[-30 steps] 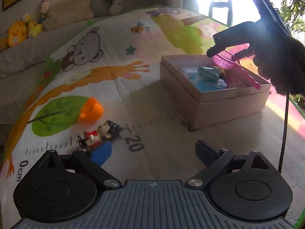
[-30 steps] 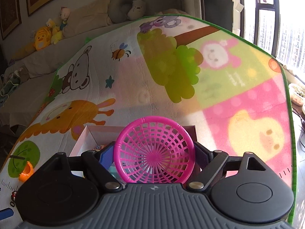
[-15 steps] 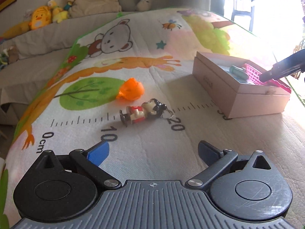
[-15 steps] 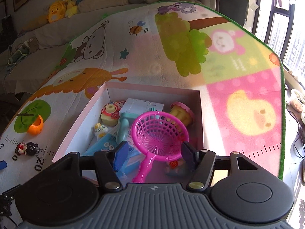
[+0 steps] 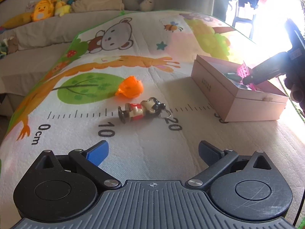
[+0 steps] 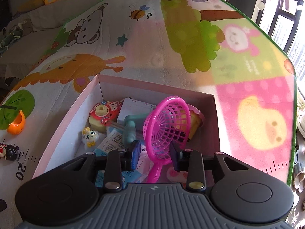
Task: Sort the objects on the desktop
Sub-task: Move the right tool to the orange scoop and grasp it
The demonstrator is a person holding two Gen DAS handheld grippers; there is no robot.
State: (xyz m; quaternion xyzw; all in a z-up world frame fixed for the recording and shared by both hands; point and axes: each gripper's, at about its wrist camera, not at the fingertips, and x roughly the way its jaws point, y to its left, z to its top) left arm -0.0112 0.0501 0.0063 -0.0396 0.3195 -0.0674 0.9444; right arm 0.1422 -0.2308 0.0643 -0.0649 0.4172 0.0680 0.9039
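A pink plastic net [image 6: 167, 124] leans on its rim inside the pink cardboard box [image 6: 63, 131], on top of several small toys. My right gripper [image 6: 155, 155] hovers just over the net's neck. Its jaws stand partly apart and the pads do not press on the net. In the left wrist view the box [image 5: 225, 95] sits at the right with the right gripper [image 5: 249, 79] over it. A figurine keychain [image 5: 141, 110] and an orange shell [image 5: 129, 86] lie on the mat ahead of my left gripper [image 5: 153, 150], which is open and empty.
The cartoon play mat [image 5: 118, 38] carries a printed ruler along its near edge. Plush toys [image 5: 42, 9] and cushions line the sofa behind. The box holds a toy camera [image 6: 103, 112], a teal piece [image 6: 130, 127] and a small white figure [image 6: 89, 136]. Windows are at the right.
The right gripper held the net by its hoop above the box; the net now rests in the box and the jaws have narrowed. The left gripper drew back from the keychain figure.
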